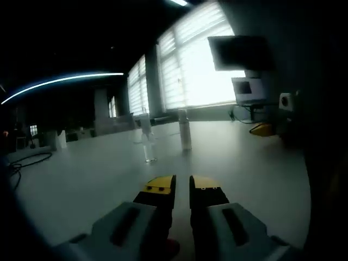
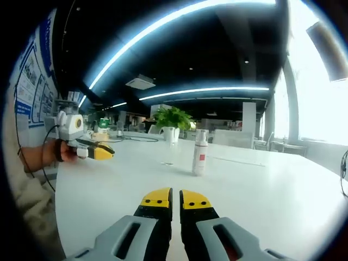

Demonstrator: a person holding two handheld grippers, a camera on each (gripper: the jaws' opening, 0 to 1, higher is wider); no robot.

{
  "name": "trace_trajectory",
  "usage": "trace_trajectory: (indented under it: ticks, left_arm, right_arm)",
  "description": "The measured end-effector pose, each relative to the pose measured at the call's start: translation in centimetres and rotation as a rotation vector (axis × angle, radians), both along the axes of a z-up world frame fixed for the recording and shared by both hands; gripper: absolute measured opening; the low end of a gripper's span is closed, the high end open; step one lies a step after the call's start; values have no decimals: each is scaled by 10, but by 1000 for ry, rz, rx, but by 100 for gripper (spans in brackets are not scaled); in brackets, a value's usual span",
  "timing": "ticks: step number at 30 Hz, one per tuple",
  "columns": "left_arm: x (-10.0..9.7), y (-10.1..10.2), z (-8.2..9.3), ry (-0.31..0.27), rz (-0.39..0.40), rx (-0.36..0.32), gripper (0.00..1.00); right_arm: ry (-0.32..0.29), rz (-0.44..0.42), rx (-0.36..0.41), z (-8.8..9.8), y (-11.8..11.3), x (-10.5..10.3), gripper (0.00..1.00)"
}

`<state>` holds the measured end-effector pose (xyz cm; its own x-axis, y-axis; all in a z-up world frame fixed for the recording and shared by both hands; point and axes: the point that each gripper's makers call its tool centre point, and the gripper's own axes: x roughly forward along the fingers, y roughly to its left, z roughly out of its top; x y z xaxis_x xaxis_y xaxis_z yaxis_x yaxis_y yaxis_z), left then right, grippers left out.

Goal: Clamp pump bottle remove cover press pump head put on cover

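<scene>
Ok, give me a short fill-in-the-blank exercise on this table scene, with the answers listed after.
1. The pump bottle stands ____ on the white table.
2. The right gripper has fingertips coloured ____.
3. In the right gripper view, the left gripper enters from the ____ side of the picture.
4. A potted ____ stands on the table behind the bottle.

Missing words: upright; yellow; left; plant

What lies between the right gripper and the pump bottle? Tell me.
Nothing: in the right gripper view, bare white table runs from the right gripper to the pump bottle. A small clear object stands off to the left.
</scene>
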<state>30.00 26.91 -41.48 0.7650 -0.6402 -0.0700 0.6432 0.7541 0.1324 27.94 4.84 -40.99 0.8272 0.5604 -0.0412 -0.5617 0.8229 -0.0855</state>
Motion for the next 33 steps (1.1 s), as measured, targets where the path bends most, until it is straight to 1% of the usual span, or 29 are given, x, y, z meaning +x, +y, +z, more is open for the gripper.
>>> trace_trajectory:
  ticks: [13, 21, 33]
  left_arm:
    - [2, 1, -2, 2, 5, 8, 3]
    - [0, -1, -2, 2, 8, 18, 3]
    - [2, 1, -3, 2, 14, 23, 3]
  right_arm:
    - [-2, -5, -19, -1, 2, -2, 1]
    - [-4, -6, -23, -2, 0, -1, 1]
    - [-9, -16, -43, -3, -1, 1, 1]
